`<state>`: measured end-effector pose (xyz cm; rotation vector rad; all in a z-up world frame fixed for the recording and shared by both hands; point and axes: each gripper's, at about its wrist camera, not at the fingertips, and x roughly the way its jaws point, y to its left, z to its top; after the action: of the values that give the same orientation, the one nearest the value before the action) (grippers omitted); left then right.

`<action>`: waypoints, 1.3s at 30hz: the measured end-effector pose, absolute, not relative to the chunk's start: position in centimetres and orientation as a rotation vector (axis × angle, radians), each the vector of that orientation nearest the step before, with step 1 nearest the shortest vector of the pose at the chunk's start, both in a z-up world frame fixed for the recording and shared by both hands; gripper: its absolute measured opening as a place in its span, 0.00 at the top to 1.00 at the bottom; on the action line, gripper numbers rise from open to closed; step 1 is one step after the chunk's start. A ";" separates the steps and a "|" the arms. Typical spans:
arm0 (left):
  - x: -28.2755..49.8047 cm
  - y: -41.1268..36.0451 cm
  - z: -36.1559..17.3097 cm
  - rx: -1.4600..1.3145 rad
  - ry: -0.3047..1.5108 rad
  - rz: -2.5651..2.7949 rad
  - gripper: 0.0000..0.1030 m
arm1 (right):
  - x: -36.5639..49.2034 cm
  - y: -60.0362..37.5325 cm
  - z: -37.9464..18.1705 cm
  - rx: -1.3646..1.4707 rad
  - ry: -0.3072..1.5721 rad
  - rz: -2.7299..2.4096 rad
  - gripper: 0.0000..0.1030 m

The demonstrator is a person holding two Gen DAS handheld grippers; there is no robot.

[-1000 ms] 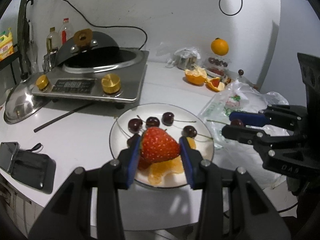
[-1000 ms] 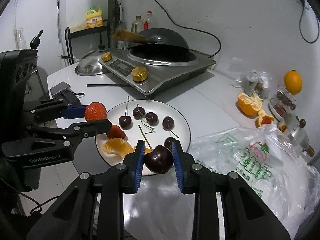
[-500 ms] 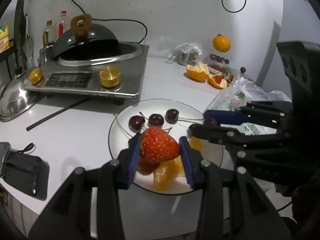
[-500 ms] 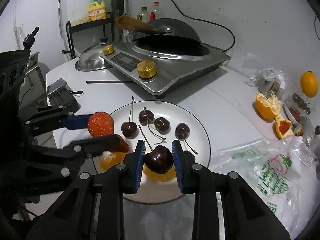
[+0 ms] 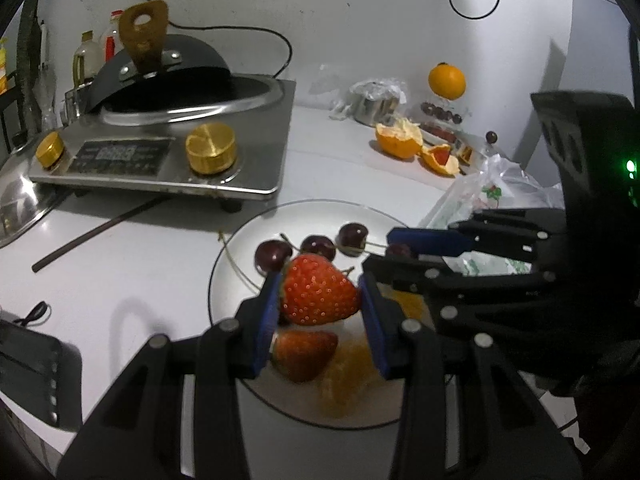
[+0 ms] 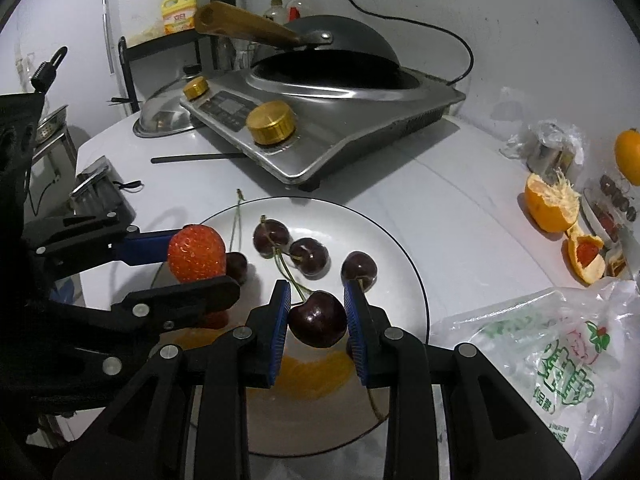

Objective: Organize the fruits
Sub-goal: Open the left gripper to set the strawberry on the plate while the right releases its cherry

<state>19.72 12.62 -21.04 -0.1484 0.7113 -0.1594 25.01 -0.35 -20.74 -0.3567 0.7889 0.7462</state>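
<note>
A round white table (image 6: 460,184) with a smooth, slightly glossy top carries everything, and the fruit work is gathered at its near edge, probably so both grippers can reach. Towards the back sits a brushed steel cooker (image 6: 340,120) with brass-coloured knobs and a dark domed wok (image 6: 332,46) resting in its well, out of the way of the sorting. To the right lies a crinkled clear plastic bag (image 6: 560,344) with green print, likely the source of the fruit.

The plate (image 6: 400,248) is white, shallow and thinly dark-rimmed, and serves as the collecting place: cherries lie in a loose row on it, orange segments (image 6: 312,376) lie soft and wet-looking near the front, and another strawberry (image 5: 306,354) rests on the plate, below the left gripper.

The left gripper (image 5: 320,300) hangs over the plate with its blue pads pinching a strawberry (image 5: 318,296) by its flanks, clear of the surface; the fruit is conical, bright red and pitted with pale seeds. The light side grip suits something so easily bruised.

The right gripper (image 6: 318,316) hangs just above the plate's front half, pads pressed on a cherry (image 6: 318,318), round, dark and shiny, held clear of the plate as far as I can tell. It looks ready to join the three loose cherries (image 6: 308,254) beyond it, keeping like with like.
</note>
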 end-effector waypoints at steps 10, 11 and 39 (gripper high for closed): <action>20.6 12.0 -22.0 -0.134 0.741 -0.170 0.61 | 26.6 -0.4 -21.7 -0.324 0.819 0.745 0.71; 20.7 12.0 -22.0 -0.133 0.744 -0.170 0.61 | 26.7 -0.4 -21.7 -0.317 0.819 0.746 0.71; 21.8 10.6 -22.2 -0.151 0.749 -0.153 0.49 | 26.4 -4.8 -19.9 -0.300 0.792 0.664 0.59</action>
<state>21.78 10.62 -22.17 -0.1514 0.7488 -0.1527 26.39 -4.79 -19.94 -0.3005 0.7915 0.6637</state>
